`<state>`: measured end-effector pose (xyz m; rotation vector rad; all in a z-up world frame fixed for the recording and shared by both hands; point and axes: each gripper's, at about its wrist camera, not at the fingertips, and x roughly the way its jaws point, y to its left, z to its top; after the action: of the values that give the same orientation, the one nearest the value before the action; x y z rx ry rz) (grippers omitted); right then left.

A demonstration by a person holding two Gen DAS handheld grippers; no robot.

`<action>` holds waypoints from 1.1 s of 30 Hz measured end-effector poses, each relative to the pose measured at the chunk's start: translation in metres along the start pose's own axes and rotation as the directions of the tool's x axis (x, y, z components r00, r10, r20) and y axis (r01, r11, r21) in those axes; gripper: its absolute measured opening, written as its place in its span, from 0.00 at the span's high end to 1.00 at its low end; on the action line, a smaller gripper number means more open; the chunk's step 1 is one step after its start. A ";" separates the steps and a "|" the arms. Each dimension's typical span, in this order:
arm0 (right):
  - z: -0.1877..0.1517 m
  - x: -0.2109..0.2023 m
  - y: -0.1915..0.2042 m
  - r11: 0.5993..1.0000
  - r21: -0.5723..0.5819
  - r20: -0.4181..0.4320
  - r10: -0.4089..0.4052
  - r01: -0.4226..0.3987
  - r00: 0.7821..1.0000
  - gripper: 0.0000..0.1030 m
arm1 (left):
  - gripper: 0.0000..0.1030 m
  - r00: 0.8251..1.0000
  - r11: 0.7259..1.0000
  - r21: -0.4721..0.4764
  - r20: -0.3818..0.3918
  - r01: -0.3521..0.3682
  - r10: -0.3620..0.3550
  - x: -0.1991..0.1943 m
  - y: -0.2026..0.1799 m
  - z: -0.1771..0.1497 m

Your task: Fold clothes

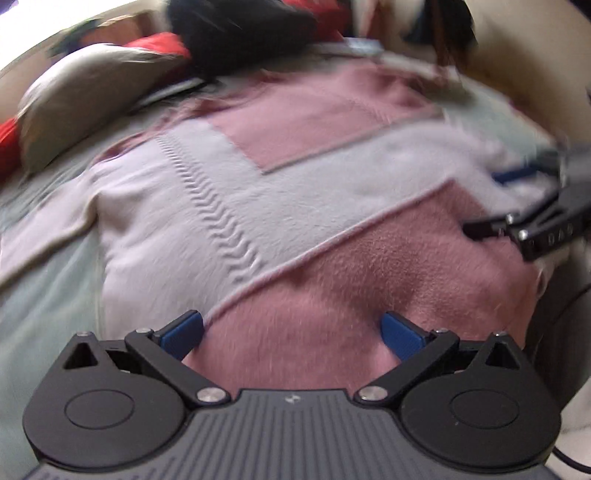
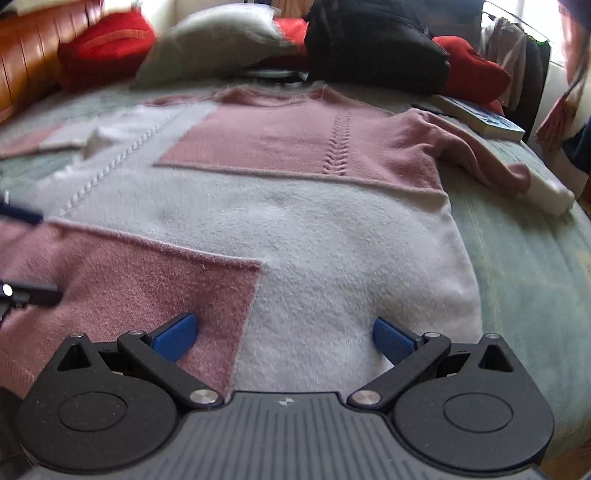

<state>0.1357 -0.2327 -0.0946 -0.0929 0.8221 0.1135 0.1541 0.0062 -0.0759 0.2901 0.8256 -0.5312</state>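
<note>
Pink-and-white sweater point(image 2: 295, 206) spread on a pale green bed point(image 2: 524, 266) — both tongs point(image 1: 291, 332) point(image 2: 284, 338) released, pillows point(image 2: 207, 40) behind.

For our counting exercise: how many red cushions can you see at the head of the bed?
3. One lies far left by the headboard, one peeks between the grey pillow and black bag, one sits right of the bag. Others may be hidden behind.

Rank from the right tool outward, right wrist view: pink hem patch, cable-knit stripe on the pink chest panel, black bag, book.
Right tool, open over the sweater's hem:
1. Pink hem patch, at its left finger.
2. Cable-knit stripe, mid-sweater, ahead.
3. Book, far right on the bed, and black bag, at the back; bag looks slightly farther, but too close to call.
</note>
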 end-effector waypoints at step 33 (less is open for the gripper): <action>0.003 -0.044 0.016 0.997 -0.044 0.144 0.074 -0.068 0.987 0.00 | 0.01 0.975 0.971 -0.236 0.209 -0.026 0.077 -0.049 0.027 0.055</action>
<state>0.1057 -0.2193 -0.0611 -0.0907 0.6781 0.2009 0.1753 0.0208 -0.0020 0.0370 0.6578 -0.4039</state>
